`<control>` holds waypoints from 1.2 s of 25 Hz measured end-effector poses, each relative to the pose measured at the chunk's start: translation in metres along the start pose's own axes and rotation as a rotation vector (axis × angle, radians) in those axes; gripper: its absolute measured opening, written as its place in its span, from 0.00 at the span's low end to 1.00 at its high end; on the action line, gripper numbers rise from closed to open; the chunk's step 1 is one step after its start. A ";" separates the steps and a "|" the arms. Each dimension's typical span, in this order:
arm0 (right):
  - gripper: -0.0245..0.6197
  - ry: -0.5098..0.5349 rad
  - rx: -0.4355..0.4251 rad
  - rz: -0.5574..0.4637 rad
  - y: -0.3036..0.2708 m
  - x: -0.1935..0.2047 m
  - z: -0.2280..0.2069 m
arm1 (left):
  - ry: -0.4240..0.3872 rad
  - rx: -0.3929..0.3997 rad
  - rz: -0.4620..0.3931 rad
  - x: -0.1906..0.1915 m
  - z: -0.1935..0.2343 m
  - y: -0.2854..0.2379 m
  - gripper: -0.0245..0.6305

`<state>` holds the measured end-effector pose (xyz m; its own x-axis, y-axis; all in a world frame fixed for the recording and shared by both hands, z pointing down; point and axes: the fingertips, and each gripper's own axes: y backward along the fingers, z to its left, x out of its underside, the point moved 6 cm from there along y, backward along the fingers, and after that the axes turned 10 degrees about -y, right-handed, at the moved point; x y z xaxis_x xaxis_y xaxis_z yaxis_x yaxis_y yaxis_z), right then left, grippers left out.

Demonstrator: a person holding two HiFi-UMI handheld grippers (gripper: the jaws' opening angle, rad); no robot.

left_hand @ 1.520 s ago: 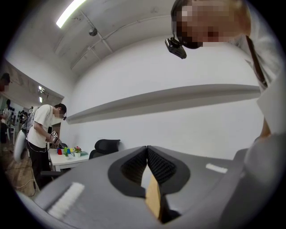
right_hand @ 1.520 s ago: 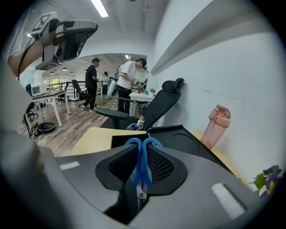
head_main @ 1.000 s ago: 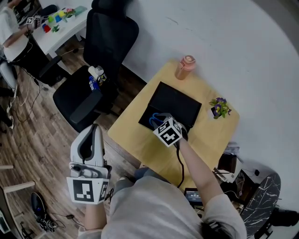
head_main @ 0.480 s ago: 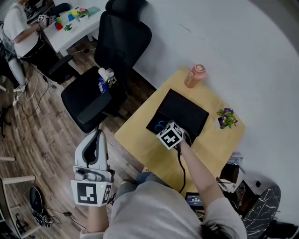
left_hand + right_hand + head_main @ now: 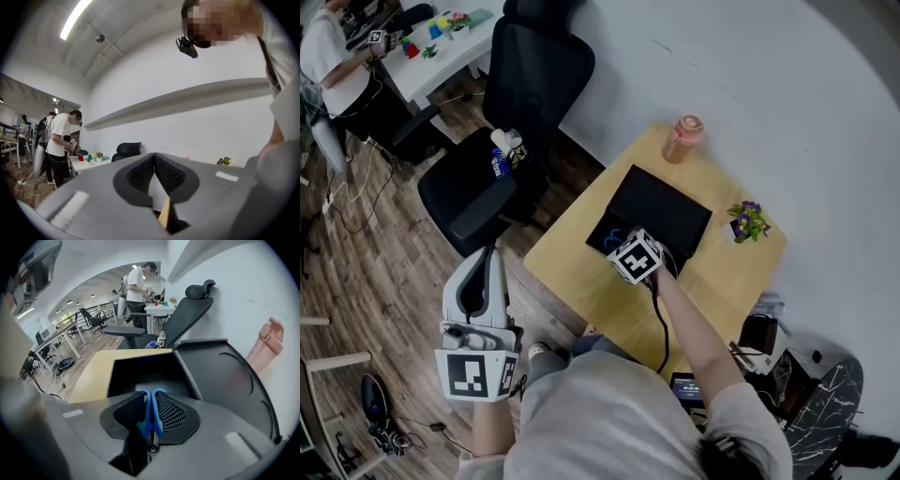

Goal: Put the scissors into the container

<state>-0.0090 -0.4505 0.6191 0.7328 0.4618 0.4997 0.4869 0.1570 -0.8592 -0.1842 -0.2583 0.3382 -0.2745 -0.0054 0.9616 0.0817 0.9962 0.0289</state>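
Now | right tongs (image 5: 151,393) pinching blue scissors (image 5: 149,413) by the handles, at near edge of open black container (image 5: 140,365) on tabletop (image 5: 91,376) | left tongs (image 5: 153,158) pressed together, empty, off tabletop.

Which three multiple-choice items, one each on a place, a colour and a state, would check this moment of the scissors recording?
1. Where is the right gripper?
A. Over the chair. B. Over the open container. C. Over the floor.
2. What colour are the handles of the scissors?
A. Red. B. Green. C. Blue.
3. How are the right gripper's fingers?
A. Closed on the scissors. B. Wide apart and empty. C. Closed on nothing.

Key: 1 B, the head view shows it over the black container; 2 C, blue handles show between the fingers; 3 A, both fingers press against the handles.
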 end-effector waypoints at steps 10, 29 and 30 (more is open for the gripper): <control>0.12 -0.126 0.089 -0.231 0.052 -0.012 0.006 | -0.008 0.092 -0.044 -0.008 -0.005 -0.006 0.13; 0.04 -0.423 0.375 -0.699 0.175 0.004 0.046 | 0.036 0.418 -0.209 -0.031 -0.023 -0.045 0.13; 0.04 -0.433 0.393 -0.720 0.182 0.005 0.049 | 0.038 0.433 -0.218 -0.033 -0.024 -0.046 0.13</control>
<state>0.0601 -0.3767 0.4598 0.0361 0.4111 0.9109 0.5014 0.7810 -0.3724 -0.1556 -0.3065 0.3120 -0.2048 -0.2127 0.9554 -0.3817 0.9162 0.1222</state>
